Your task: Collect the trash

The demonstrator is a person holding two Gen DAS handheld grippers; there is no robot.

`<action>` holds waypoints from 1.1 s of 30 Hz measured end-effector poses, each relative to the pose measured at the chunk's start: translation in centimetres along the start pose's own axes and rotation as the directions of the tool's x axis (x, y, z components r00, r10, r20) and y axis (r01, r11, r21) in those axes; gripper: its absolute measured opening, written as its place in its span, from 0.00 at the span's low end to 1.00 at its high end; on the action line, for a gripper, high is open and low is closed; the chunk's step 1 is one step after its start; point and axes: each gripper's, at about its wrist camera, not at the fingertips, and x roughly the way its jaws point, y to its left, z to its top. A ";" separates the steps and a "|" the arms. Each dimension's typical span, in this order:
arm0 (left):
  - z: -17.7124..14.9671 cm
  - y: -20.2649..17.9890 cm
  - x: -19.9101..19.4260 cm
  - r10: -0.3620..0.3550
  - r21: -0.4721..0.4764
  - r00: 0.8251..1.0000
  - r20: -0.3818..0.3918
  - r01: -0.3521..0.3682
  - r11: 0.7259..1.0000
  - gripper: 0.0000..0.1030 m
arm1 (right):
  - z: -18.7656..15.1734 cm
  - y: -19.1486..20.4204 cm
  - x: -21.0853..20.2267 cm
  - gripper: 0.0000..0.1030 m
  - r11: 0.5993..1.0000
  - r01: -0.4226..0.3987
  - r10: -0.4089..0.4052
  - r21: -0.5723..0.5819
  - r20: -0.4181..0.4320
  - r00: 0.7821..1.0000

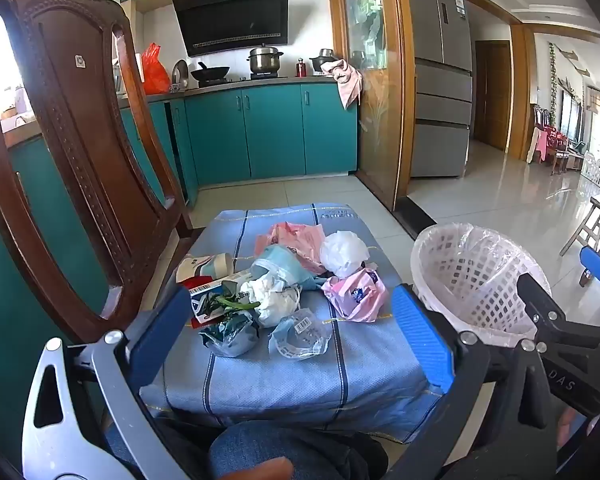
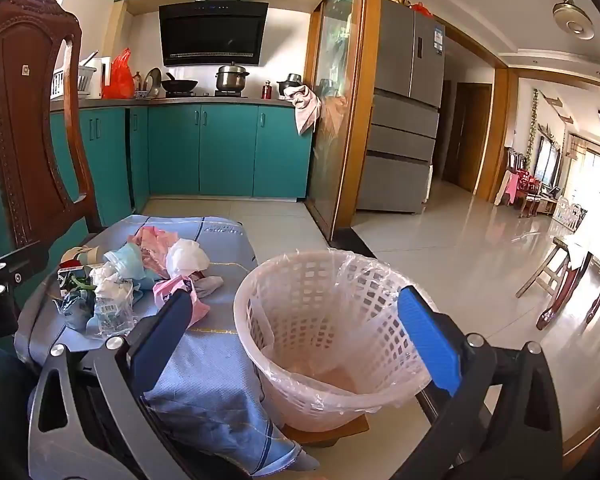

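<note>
Both views are brightly lit by daylight, and glare is thrown across the glossy floor point(image 2: 480, 256) on the right. Straight lines are bowed by fisheye distortion, corners are blackened, and a window point(image 1: 4, 68) is blown out white.

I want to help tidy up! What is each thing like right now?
Basket: upright, lined with a clear bag, nothing in it.
Trash pile: crumpled, lying loose on the blue cloth.
Left gripper: fingers wide open, holding nothing.
Right gripper: fingers wide open, holding nothing.
Pot: lid on.
</note>
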 end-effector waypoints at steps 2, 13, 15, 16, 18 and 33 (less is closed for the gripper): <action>0.0 0.0 0.0 0.001 0.001 1.000 -0.001 -0.001 1.000 0.97 | 0.0 -0.1 -0.1 0.97 1.000 0.001 -0.001 0.005 0.007 1.000; 0.0 0.0 0.0 -0.001 -0.003 1.000 -0.002 0.001 1.000 0.97 | 0.1 -0.2 -0.2 0.97 1.000 -0.003 0.003 0.011 0.006 1.000; 0.0 0.0 0.1 -0.001 -0.004 1.000 -0.002 0.001 1.000 0.97 | 0.1 -0.1 -0.2 0.97 1.000 -0.003 0.003 0.012 0.005 1.000; 0.0 0.0 0.0 -0.002 -0.003 1.000 -0.002 0.002 1.000 0.97 | 0.1 0.0 -0.2 0.97 1.000 -0.001 0.001 0.010 0.007 1.000; 0.0 0.0 0.0 -0.002 -0.003 1.000 -0.002 0.002 1.000 0.97 | 0.1 0.1 -0.2 0.97 1.000 -0.002 0.002 0.011 0.006 1.000; 0.0 0.0 0.0 -0.004 -0.006 1.000 -0.001 0.004 1.000 0.97 | 0.1 0.0 -0.3 0.97 1.000 -0.010 0.010 0.018 0.001 1.000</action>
